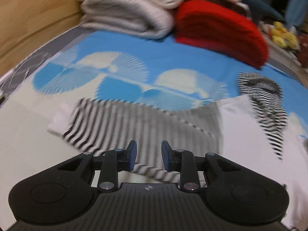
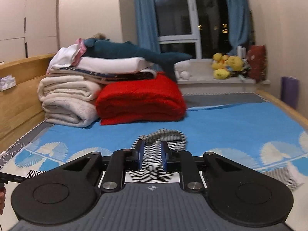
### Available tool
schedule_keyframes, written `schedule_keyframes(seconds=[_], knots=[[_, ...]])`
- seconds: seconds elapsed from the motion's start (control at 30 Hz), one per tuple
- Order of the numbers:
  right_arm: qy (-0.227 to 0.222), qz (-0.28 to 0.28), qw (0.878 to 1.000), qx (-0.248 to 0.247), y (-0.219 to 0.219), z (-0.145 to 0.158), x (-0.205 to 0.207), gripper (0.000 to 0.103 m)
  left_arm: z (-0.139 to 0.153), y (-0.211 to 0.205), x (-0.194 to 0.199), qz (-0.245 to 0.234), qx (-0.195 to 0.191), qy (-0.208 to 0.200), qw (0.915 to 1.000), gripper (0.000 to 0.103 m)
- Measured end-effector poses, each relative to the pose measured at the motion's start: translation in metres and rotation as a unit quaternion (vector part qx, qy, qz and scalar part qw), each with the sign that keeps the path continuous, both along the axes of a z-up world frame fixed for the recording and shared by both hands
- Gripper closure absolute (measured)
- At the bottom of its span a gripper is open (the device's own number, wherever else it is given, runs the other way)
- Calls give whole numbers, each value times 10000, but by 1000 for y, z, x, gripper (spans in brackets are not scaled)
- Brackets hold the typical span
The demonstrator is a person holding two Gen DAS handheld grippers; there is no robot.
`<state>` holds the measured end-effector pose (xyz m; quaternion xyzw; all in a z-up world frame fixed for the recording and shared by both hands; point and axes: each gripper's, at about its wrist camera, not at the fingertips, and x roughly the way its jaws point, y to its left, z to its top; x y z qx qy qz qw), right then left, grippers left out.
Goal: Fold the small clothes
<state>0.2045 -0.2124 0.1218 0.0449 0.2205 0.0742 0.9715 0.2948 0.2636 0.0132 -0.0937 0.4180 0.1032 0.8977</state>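
Right gripper [image 2: 152, 155] jaws pinch a bunched striped sleeve [image 2: 154, 154]; left gripper [image 1: 148, 156] jaws stand narrow over the shirt [image 1: 134, 123] hem, grip unclear; carry both level, keeping the cloth taut.

Your left wrist camera looks forward along the left gripper [image 1: 148, 155], tilted steeply down and close over the bed sheet [image 1: 173, 61], with the striped garment [image 1: 134, 123] just ahead of its fingertips. Your right wrist camera looks along the right gripper [image 2: 152, 155] at a shallower angle, low over the bed, toward the window [image 2: 192, 19] far ahead. Both views share the sheet, the striped garment, the red blanket [image 1: 221, 32] and the cream blankets [image 1: 127, 11] well beyond the fingers.
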Motion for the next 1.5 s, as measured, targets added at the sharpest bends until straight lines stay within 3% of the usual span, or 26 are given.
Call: schedule_keyframes(seconds=[0.13,0.2,0.43,0.73,0.97,1.03,1.07,1.1,1.27,1.3,1.33,1.43,1.5], knots=[[1016,-257,9945,-29,5,-41,30,84,-23,47,1,515,-257,147,9982,72],[1258,-285,9916,124,0,-48,41,84,-30,69,2,738,-390,107,9965,71],[1504,-573,9868,196,-29,-64,59,83,-61,132,9,1617,-1272,250,9783,70],[2019,-963,9733,506,-57,-83,68,83,-89,161,11,2204,-1656,351,9606,70],[2256,-1085,9661,631,-66,-93,66,83,-92,160,15,2268,-1723,247,9583,71],[2275,-1094,9656,627,-67,-94,65,83,-91,158,17,2278,-1636,208,9596,86],[2278,-1104,9654,620,-69,-93,64,83,-89,156,18,2288,-1570,203,9605,102],[2276,-1125,9652,622,-71,-93,64,83,-83,152,21,2277,-1438,188,9629,102],[2250,-1275,9632,731,-87,-88,63,86,-14,91,41,1543,-460,-370,9863,102],[2251,-1307,9624,781,-90,-87,63,95,4,73,42,1371,-470,-562,9878,103],[2250,-1369,9609,853,-94,-85,63,97,24,50,43,1148,-512,-758,9892,103],[2213,-1476,9581,1064,-103,-79,64,98,82,-38,39,132,-442,-1301,9904,103],[2165,-1527,9570,1179,-109,-75,64,97,111,-106,29,-704,-558,-1533,9841,102]])
